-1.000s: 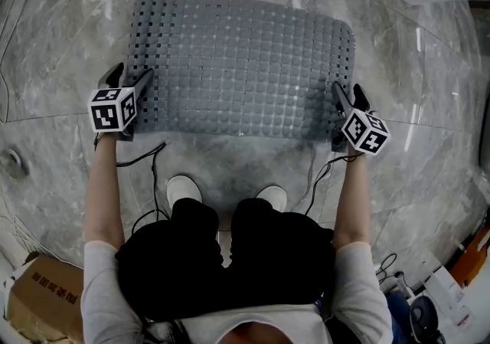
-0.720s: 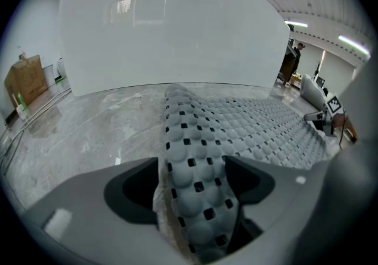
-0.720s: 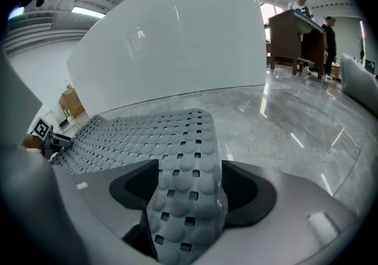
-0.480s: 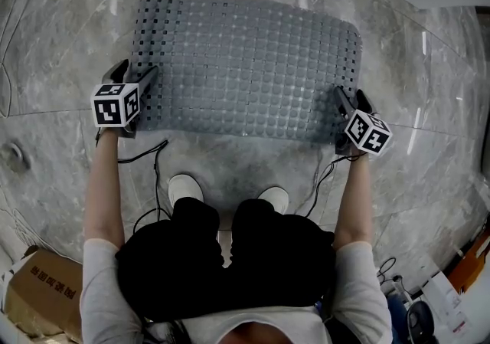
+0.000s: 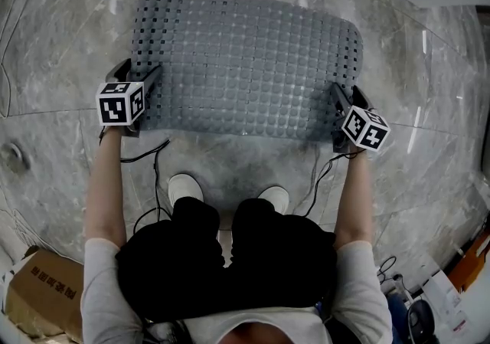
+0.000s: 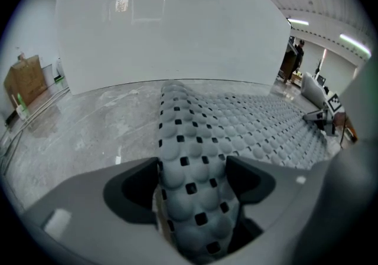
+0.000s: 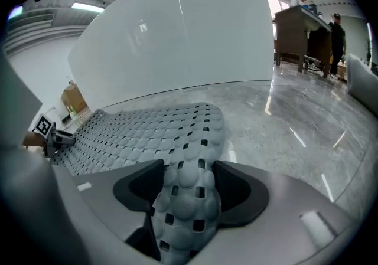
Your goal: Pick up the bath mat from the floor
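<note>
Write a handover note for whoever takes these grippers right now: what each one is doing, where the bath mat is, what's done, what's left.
Left gripper: shut on the left end of the grey perforated rubber bath mat.
Right gripper: its jaws have just been closing on the bath mat's right end, which is pinched between them.
Bath mat: mostly flat on the grey marble floor.
Done: both ends gripped.
Left: lift it off the floor.

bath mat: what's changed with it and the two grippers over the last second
The right gripper has just been closing its fingers a little on the right edge of the bath mat, which is bunched between them. Otherwise as before: the left gripper stays clamped on the left edge, neither hand visibly moved, and it still lies spread on the floor.
</note>
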The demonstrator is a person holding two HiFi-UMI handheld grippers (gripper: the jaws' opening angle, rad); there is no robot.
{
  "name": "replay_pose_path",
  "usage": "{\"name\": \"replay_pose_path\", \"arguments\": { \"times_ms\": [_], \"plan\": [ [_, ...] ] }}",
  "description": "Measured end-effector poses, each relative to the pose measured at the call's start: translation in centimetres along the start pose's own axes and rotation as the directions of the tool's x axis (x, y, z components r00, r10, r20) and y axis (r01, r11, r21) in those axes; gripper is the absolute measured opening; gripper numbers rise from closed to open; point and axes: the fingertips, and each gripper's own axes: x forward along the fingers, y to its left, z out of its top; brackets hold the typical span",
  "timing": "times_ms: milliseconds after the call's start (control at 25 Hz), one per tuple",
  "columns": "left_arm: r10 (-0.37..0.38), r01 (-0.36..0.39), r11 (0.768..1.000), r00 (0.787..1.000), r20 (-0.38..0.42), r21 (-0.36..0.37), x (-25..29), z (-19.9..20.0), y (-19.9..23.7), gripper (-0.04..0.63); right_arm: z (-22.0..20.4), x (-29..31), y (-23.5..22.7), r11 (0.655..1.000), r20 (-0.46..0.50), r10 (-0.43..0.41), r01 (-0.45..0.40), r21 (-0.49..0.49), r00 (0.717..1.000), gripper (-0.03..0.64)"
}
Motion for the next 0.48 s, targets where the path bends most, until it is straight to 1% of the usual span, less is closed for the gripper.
{"name": "replay_pose_path", "arguments": {
  "times_ms": [240, 480],
  "plan": [
    [-0.016, 0.015, 0.999, 1.000, -0.025, -0.032, -0.2, 0.2, -0.3, 0.339, 0.1, 0.1, 0.8, 1.000, -0.018, 0.030, -0.030, -0.006, 0.999, 0.213],
    [-0.041, 0.038, 0.997, 0.998, -0.047, -0.061, -0.1, 0.1, -1.0, 0.277, 0.4, -0.2, 1.6, 0.999, 0.003, 0.039, -0.039, -0.014, 0.999, 0.155]
  ]
}}
